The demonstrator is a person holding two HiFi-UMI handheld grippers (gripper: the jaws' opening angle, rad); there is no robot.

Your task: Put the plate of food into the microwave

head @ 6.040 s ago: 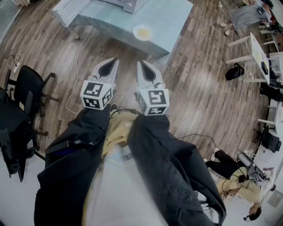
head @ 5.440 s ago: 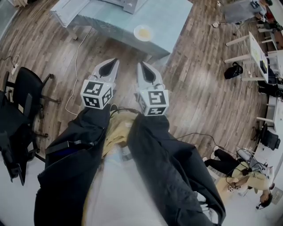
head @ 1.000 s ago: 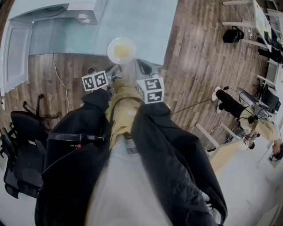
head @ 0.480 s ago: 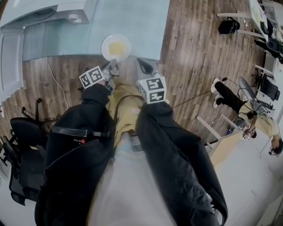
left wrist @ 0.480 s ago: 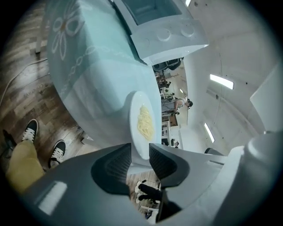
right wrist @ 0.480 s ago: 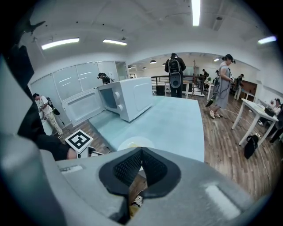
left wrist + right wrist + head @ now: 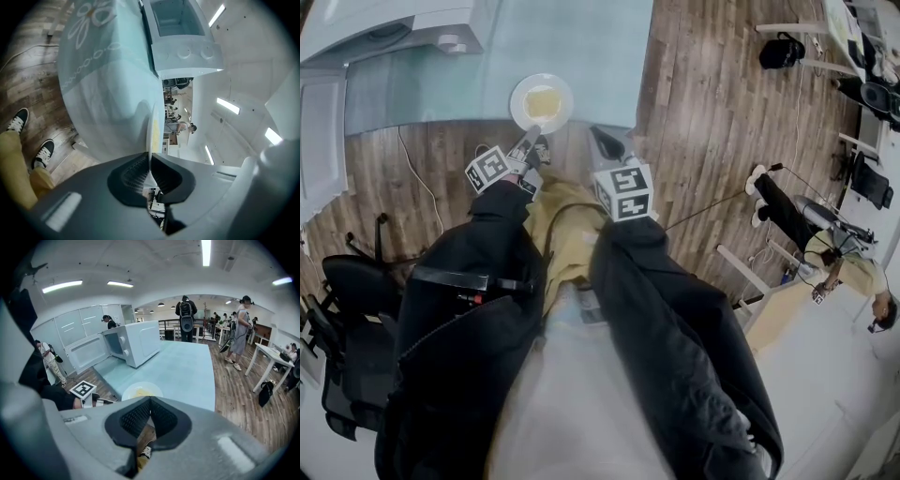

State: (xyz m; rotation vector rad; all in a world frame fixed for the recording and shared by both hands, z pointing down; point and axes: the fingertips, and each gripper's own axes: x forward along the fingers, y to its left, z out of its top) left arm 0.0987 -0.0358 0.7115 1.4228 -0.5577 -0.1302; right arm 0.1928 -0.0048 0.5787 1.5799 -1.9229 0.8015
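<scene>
A white plate with yellow food sits near the front edge of the light blue table. My left gripper reaches onto the plate's near rim. In the left gripper view the plate shows edge-on, its thin rim between the closing jaws of the left gripper, whose pads meet on it. My right gripper hovers just right of the plate, shut and empty. The white microwave stands at the table's left end with its door swung open.
A black office chair stands at the left, and a cable trails over the wood floor. People and desks are at the right. More people stand beyond the table.
The left gripper has slid forward onto the plate's near rim and its jaws have closed on it. The right gripper has hardly moved.
</scene>
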